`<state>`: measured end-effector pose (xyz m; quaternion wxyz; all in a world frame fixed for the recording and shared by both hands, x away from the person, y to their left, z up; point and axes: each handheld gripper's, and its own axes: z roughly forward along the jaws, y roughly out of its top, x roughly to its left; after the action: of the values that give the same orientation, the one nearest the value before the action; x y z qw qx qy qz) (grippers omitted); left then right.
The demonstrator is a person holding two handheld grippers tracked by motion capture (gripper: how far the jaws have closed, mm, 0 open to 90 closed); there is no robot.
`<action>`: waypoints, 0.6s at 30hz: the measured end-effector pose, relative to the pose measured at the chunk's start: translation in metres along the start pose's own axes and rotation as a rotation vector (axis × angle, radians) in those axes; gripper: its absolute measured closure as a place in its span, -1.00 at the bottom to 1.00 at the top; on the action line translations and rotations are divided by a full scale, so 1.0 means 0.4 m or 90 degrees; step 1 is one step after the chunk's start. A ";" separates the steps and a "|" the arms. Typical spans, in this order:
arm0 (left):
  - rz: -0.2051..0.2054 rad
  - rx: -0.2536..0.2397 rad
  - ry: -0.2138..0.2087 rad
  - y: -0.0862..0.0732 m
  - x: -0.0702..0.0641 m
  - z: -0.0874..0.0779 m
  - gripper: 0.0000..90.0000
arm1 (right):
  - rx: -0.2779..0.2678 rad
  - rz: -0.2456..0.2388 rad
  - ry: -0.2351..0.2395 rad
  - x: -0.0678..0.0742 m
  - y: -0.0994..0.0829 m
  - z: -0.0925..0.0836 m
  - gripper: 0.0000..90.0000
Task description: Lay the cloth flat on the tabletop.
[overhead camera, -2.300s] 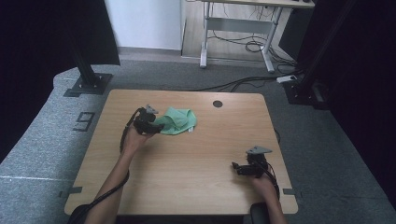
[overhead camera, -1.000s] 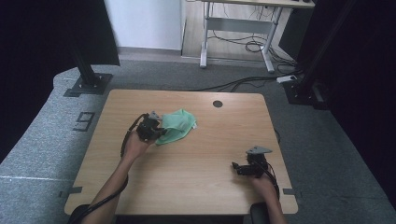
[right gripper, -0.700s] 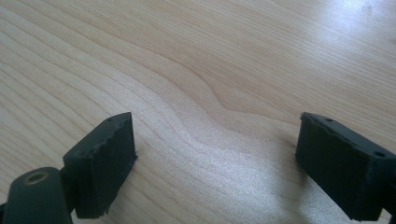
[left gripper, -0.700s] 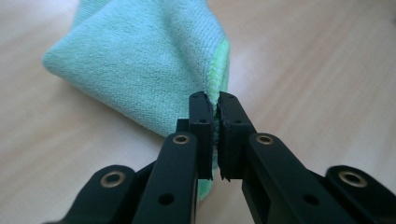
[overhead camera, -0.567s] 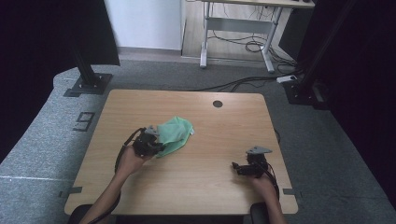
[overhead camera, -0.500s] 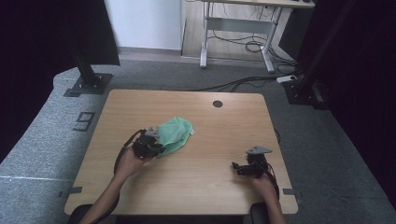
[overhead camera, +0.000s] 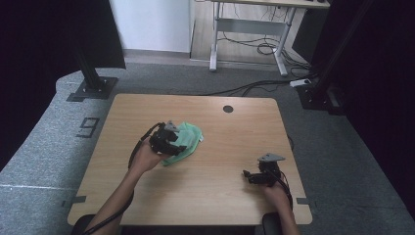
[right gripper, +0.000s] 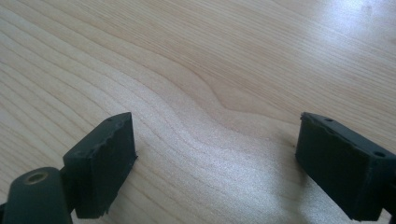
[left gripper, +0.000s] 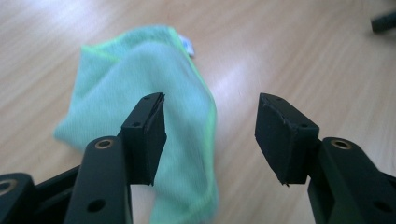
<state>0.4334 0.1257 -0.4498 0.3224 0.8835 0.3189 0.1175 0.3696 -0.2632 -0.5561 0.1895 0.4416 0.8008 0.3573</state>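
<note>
Left gripper (left gripper: 210, 135) just opened, gripping nothing, above green cloth (overhead camera: 185, 142) near bench's left-middle; cloth's long axis running ahead-left of jaws. Right gripper (overhead camera: 250, 176) agape, empty, well apart near right edge.

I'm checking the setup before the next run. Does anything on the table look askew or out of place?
The green cloth lies rumpled and loosely folded on the wooden table, its edges uneven, with a white tag sticking out at one corner. The left gripper has just been opening above it, nothing between its jaws. Nothing looks spilled or damaged.
</note>
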 end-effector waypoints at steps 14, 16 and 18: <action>-0.023 0.105 0.050 0.024 0.014 0.151 0.63 | 0.000 0.000 0.001 0.000 0.000 0.000 -0.74; -0.030 0.097 0.052 0.022 0.020 0.141 0.86 | 0.000 0.000 0.001 0.000 0.000 0.000 -0.74; -0.031 0.090 0.052 0.023 0.022 0.133 0.90 | 0.000 0.000 0.001 0.000 0.000 0.000 -0.74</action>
<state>0.4668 0.0998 -0.4846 0.2488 0.8906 0.3605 0.1226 0.3696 -0.2634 -0.5560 0.1888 0.4415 0.8009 0.3576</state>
